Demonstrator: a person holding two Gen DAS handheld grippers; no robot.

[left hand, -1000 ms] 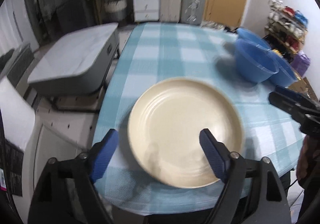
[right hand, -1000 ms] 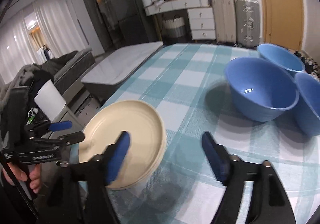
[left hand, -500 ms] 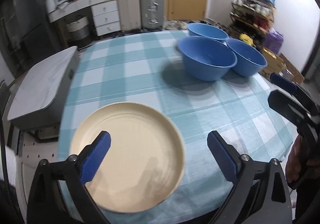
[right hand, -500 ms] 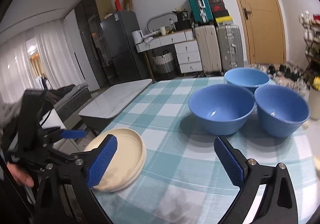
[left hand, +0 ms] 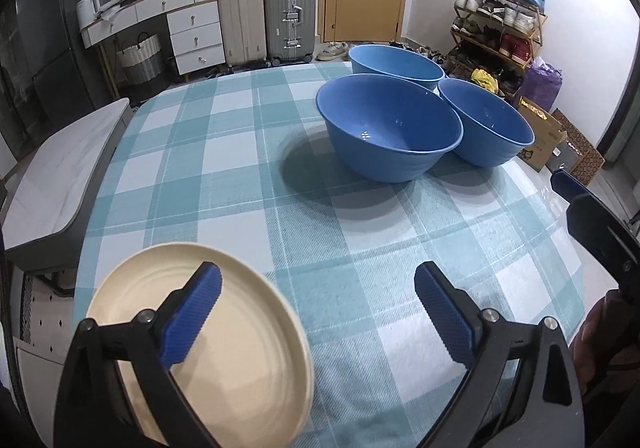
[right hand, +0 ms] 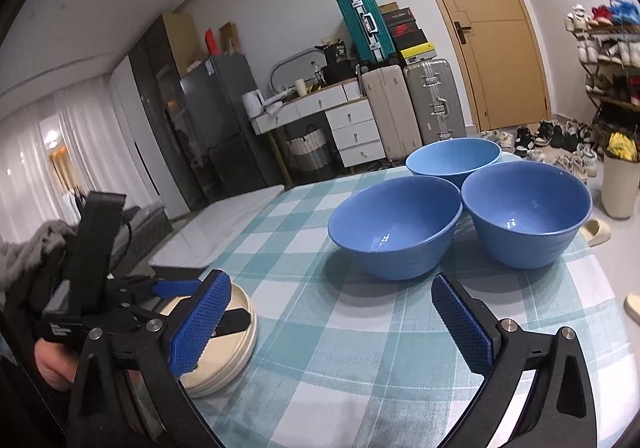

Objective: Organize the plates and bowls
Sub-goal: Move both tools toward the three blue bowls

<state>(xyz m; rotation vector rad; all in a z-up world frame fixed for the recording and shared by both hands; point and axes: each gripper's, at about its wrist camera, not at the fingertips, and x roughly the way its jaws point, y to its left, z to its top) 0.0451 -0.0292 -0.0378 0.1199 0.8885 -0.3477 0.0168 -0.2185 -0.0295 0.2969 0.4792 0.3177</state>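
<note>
Cream plate lies flat at the near left edge of the checked table; three blue bowls cluster, rims touching, at the far right. Left gripper and right gripper both stand wide, released, nothing between the pads, each aimed toward the bowls, probably the next things to gather. The left view shows the whole plate and a box beyond the table; the right view alone shows the left gripper over the plate and the hand holding it.
</note>
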